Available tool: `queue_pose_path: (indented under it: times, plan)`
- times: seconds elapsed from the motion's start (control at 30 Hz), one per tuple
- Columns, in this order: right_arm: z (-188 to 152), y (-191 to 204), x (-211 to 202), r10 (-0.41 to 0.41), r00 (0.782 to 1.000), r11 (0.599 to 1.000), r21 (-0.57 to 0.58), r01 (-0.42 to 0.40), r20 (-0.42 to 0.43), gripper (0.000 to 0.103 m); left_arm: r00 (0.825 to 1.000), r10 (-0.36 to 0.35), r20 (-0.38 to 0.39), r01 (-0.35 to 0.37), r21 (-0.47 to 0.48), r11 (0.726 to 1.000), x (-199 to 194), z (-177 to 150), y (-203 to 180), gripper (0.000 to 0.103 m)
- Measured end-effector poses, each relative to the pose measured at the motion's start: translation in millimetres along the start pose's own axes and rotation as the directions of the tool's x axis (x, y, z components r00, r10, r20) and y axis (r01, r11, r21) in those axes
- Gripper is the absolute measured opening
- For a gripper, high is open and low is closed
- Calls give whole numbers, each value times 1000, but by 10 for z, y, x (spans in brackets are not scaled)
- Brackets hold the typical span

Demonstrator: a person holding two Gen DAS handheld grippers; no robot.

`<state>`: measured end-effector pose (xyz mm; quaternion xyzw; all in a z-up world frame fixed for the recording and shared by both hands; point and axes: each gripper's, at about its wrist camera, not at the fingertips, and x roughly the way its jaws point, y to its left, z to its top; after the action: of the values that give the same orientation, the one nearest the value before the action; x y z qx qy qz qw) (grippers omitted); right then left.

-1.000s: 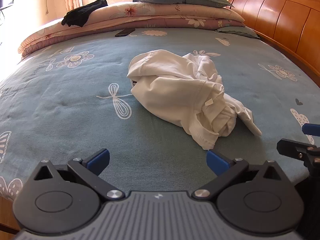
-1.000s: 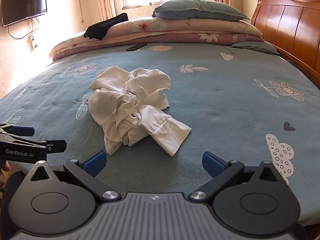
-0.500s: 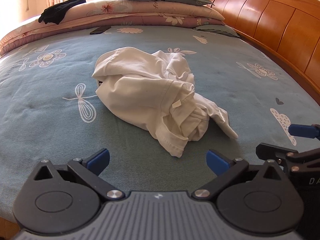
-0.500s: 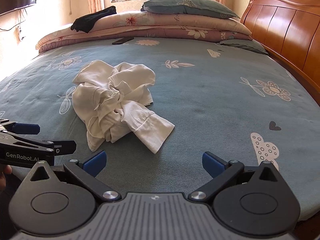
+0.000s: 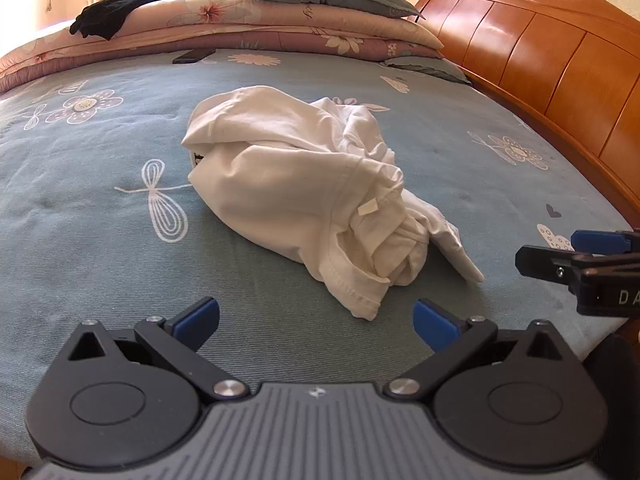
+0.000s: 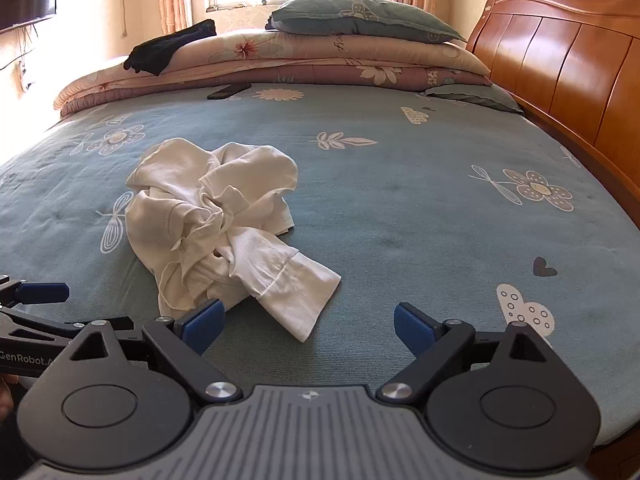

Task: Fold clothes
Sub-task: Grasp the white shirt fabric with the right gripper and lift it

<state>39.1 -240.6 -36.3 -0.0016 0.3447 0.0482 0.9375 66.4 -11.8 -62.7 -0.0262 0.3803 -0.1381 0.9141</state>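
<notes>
A crumpled white garment (image 5: 304,196) is seen bunched into a heap near the middle of the blue-green flowered bedsheet (image 5: 80,240), with one cuffed sleeve (image 6: 296,292) stretched out flat toward the near edge of the bed. A small white tag is visible on the heap in the left wrist view. The garment is touched by neither gripper.

The left gripper (image 5: 316,320) is held just short of the heap's near hem, its blue-padded jaws spread wide with only sheet between them. The right gripper (image 6: 308,322) is held just in front of the sleeve's end — its jaws are closing from a wide spread, and the tip of the sleeve lies near the gap between them, though nothing is pinched. Each gripper is seen at the edge of the other's view, well apart to either side of the garment.

Farther back, folded floral quilts (image 6: 320,60) are stacked along the far side of the bed, with a grey-green pillow (image 6: 360,14) laid on top and a black garment (image 6: 172,48) draped over the left end. A dark flat object (image 6: 229,91) lies on the sheet just before the quilts. A wooden headboard (image 6: 560,60) runs along the right side — a window with curtains is seen behind the stack.
</notes>
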Motion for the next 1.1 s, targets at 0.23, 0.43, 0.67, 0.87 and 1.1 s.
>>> queue_pose_path:
  times: [0.23, 0.43, 0.67, 0.87, 1.1]
  plan:
    - [286, 34, 179, 150, 988, 988, 32, -151, 25, 67, 995, 98, 29, -94, -104, 990, -17, 46, 453, 102]
    - [611, 138, 506, 181, 983, 983, -42, -179, 43, 54, 992, 123, 43, -117, -113, 987, 5, 101, 587, 65]
    - [819, 300, 933, 222, 975, 970, -106, -220, 0, 54, 992, 80, 99, -73, -70, 995, -63, 159, 684, 63]
    - [855, 455, 1308, 247, 966, 957, -136, -255, -76, 35, 990, 57, 129, -52, -44, 998, -111, 231, 694, 68]
    - [865, 121, 966, 274, 962, 962, -2, -274, 12, 12, 989, 56, 140, -54, -22, 998, -150, 211, 658, 68]
